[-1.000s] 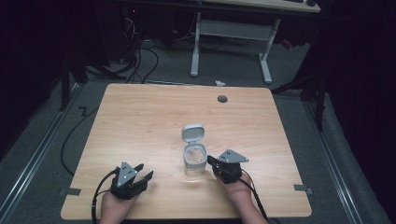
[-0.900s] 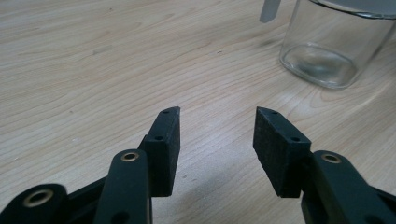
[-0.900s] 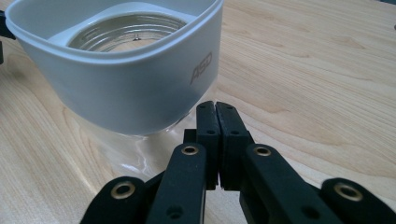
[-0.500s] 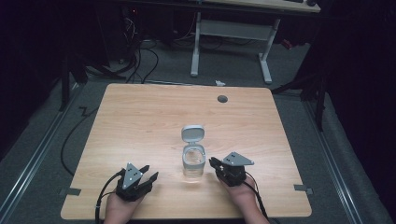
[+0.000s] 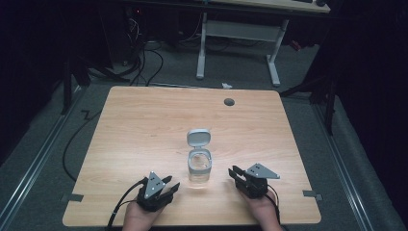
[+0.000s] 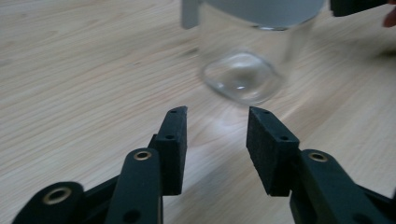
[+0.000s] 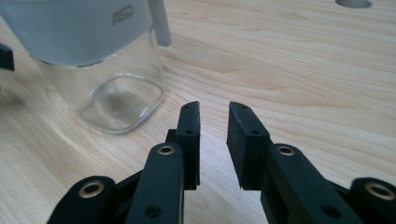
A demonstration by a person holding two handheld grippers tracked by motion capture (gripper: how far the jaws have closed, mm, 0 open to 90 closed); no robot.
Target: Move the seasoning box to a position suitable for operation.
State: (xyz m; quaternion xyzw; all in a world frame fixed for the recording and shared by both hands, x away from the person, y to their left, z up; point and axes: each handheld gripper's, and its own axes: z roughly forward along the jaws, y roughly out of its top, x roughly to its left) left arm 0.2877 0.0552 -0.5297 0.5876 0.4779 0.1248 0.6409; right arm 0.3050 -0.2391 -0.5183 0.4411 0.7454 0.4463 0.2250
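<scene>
One clear jar (image 5: 199,166) stands upright near the table's (image 5: 144,125) front edge, its hinged lid (image 5: 198,137) flipped back, likely left free for access. Two grippers flank it, both empty. Left gripper (image 5: 169,188): jaws apart, just closing, nothing between. Right gripper (image 5: 235,173): jaws apart, just opening, released. One cable hole (image 5: 229,102) far back.

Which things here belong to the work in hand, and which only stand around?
Belong to the work:
- glass jar with its flip lid open
- left gripper, open
- right gripper, open

Standing around:
- grey desk behind the table
- floor cables
</scene>
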